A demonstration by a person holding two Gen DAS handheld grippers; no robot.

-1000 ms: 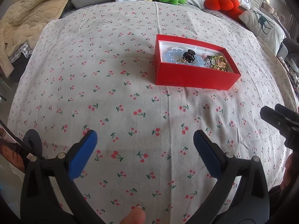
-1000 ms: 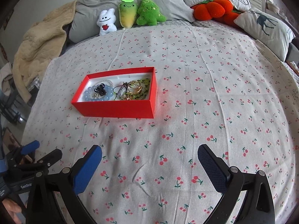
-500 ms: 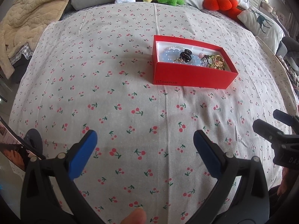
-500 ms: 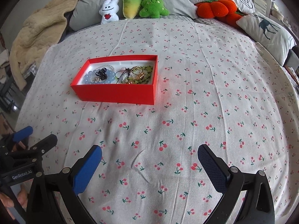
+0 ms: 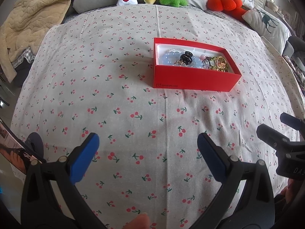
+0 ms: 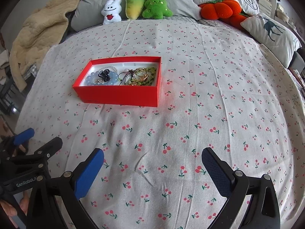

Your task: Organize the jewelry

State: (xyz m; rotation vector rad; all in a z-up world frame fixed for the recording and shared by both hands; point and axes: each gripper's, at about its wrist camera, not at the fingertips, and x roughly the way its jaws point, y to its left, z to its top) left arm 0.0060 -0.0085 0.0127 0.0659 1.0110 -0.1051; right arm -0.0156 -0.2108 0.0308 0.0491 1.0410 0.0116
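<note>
- Red box (image 6: 122, 93) is sitting on the bedspread (image 6: 190, 133), holding blue bead bracelet (image 6: 91, 80), black clip (image 6: 103, 74), gold rings (image 6: 140, 74).
- Left gripper (image 5: 147, 148) and right gripper (image 6: 152, 162) are both gaping wide, empty.

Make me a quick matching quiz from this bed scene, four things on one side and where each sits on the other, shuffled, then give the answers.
Things:
1. blue bead bracelet
2. gold rings
3. white plush
4. deer pillow

Places:
A. far right edge of the bed
B. left part of the red box
C. by the grey pillow, left of the green plushes
D. right part of the red box

Pairs: 1-B, 2-D, 3-C, 4-A
</note>
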